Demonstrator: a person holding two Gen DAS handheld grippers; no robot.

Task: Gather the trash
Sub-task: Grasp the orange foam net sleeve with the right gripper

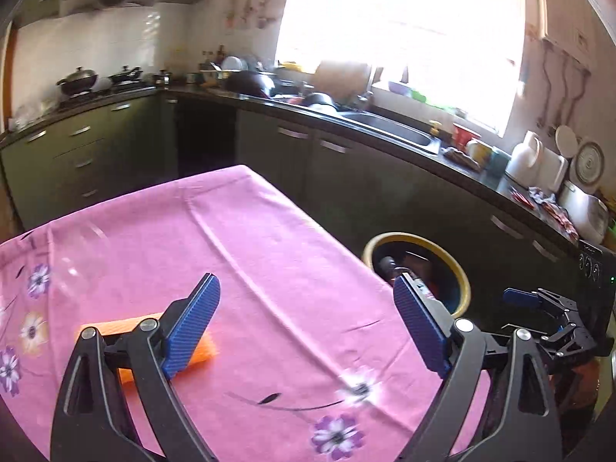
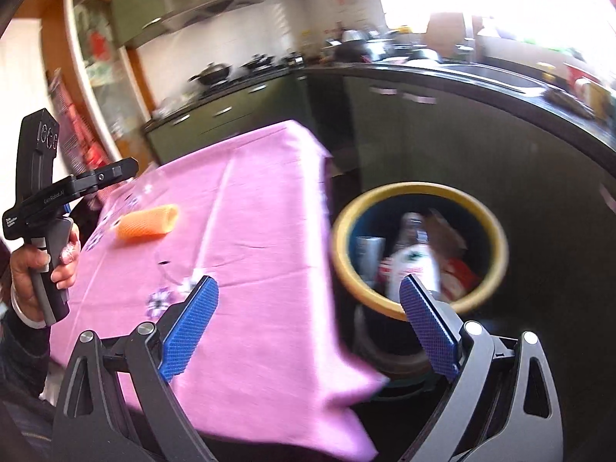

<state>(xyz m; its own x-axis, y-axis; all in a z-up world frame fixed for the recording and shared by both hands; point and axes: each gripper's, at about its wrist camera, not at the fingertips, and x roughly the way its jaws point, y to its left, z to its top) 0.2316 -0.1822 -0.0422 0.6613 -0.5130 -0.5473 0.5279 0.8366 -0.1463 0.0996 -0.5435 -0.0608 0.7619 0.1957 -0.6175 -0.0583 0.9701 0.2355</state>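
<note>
An orange foam net sleeve (image 1: 127, 329) lies on the pink flowered tablecloth (image 1: 246, 254); it also shows in the right wrist view (image 2: 148, 220). My left gripper (image 1: 308, 325) is open and empty above the cloth, its left finger just in front of the sleeve. A yellow-rimmed trash bin (image 2: 419, 246) stands on the floor beside the table and holds a plastic bottle (image 2: 414, 254), a carton and wrappers. My right gripper (image 2: 308, 327) is open and empty above the table's right edge, next to the bin. The bin also shows in the left wrist view (image 1: 417, 265).
A clear glass or plastic item (image 1: 77, 258) sits faintly at the cloth's far left. Dark green cabinets (image 1: 346, 169) and a cluttered counter with a sink (image 1: 392, 131) run behind and to the right. The stove with pans (image 1: 100, 81) is at the back left.
</note>
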